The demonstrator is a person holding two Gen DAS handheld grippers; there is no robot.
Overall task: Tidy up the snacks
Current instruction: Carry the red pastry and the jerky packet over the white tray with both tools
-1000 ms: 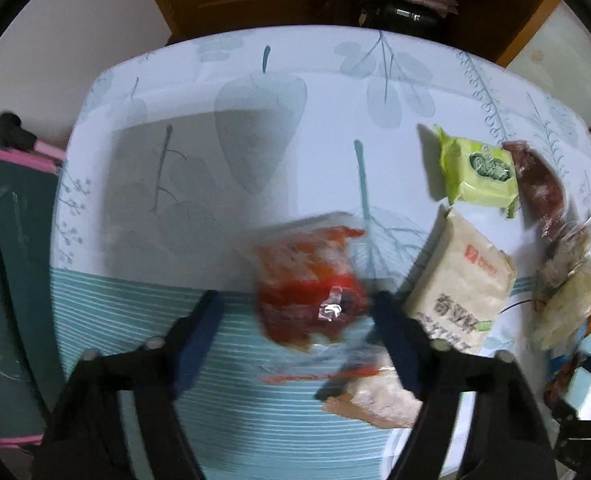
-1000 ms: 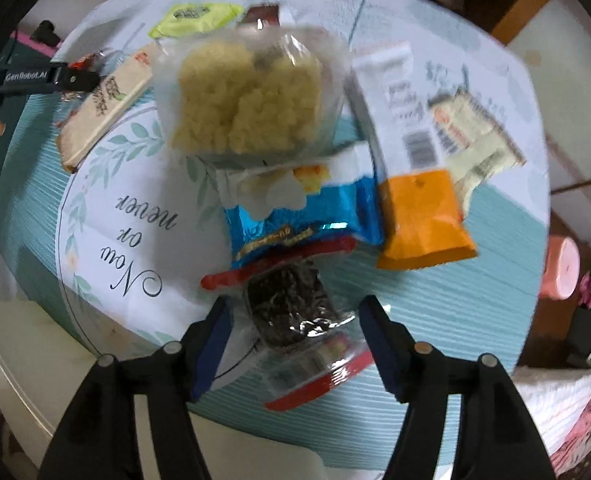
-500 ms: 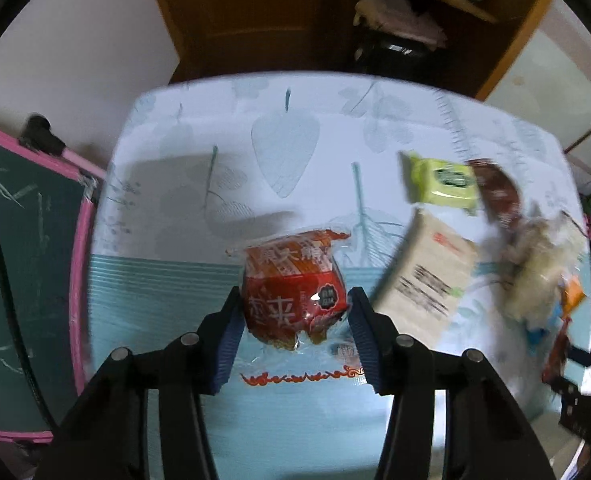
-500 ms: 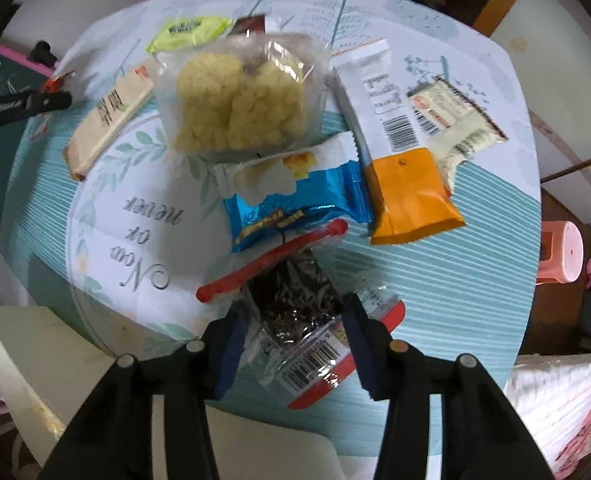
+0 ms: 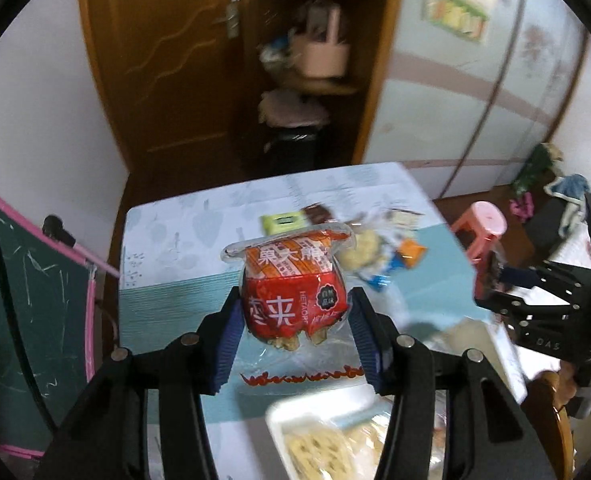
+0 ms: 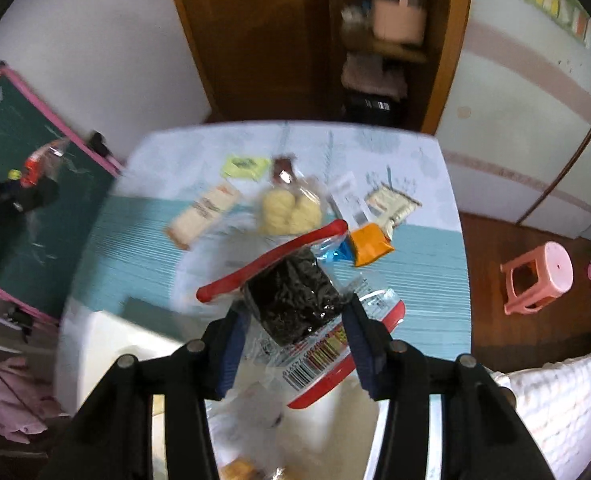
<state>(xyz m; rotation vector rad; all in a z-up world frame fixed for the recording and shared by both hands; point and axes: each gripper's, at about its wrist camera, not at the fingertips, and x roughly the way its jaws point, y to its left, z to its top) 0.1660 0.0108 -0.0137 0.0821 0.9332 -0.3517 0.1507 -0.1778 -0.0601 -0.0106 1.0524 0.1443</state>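
The red snack packet (image 5: 295,300) sits squeezed between the blue pads of the left hand-held gripper (image 5: 295,340), held clear above the table (image 5: 167,280). Its long axis runs away from the gripper, sealed top edge farthest out, clear bottom seam trailing back toward the camera. The dark snack packet (image 6: 295,300), clear wrap with red seams and a barcode, is clamped the same way in the right hand-held gripper (image 6: 295,344); it lies slantwise, one red seam up and to the left, the barcode end low and near. Both grippers are closed on their packets and neither packet touches the table.

Directly under the left gripper, at the near edge of the table, a white tray (image 5: 291,416) already holds pale yellow snacks. That is the relation that matters: the tray lies below and slightly nearer than the red packet, so the likely drop is downward and back. The left hand looks closer to it; the right gripper hangs off to the right side.

Toward the far edge of the table lie the remaining snacks: a green packet (image 6: 243,166), a beige bar (image 6: 203,214), a bag of yellow puffs (image 6: 291,210), an orange packet (image 6: 371,244). A pink stool (image 6: 539,280) stands on the floor beyond the right edge.
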